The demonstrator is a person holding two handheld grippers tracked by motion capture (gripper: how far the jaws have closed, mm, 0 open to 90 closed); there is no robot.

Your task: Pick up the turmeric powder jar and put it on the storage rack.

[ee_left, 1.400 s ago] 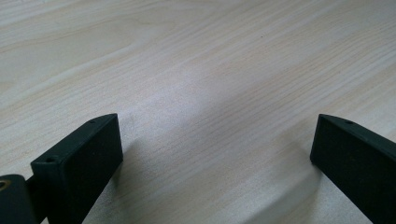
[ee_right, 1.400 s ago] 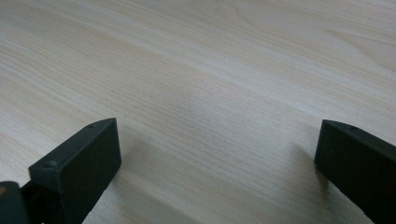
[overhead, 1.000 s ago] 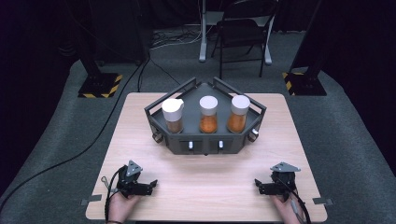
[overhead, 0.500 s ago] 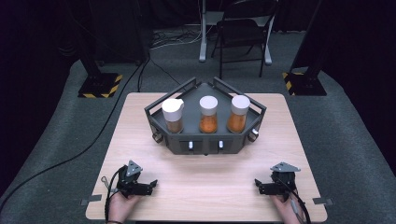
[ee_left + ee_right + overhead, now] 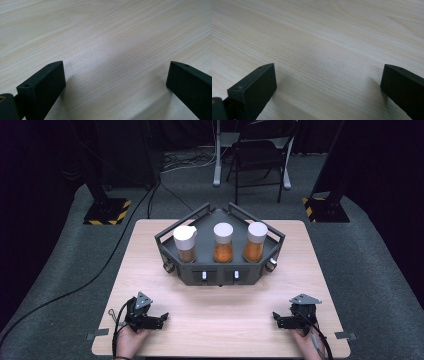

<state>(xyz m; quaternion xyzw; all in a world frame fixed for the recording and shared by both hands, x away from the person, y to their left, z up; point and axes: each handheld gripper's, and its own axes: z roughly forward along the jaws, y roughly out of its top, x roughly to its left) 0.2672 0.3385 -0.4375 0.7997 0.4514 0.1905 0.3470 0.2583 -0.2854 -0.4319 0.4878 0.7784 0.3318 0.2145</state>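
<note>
A dark grey angular rack (image 5: 220, 274) stands at the middle of the wooden table (image 5: 220, 320). It holds three white-capped jars: a brown-filled one (image 5: 185, 244) at the left, an orange one (image 5: 223, 242) in the middle and another orange one (image 5: 255, 241) at the right. My left gripper (image 5: 161, 319) rests on the table near the front left, open, held by a hand. My right gripper (image 5: 277, 319) rests near the front right, open too. In both gripper views the black jaws stand wide apart over bare wood, left gripper (image 5: 115, 80), right gripper (image 5: 328, 80).
A chair (image 5: 260, 160) and a metal stand (image 5: 217, 155) are behind the table on grey carpet. Black posts with yellow-striped bases (image 5: 107, 211) flank the far corners. A cable (image 5: 65, 295) runs across the floor at the left.
</note>
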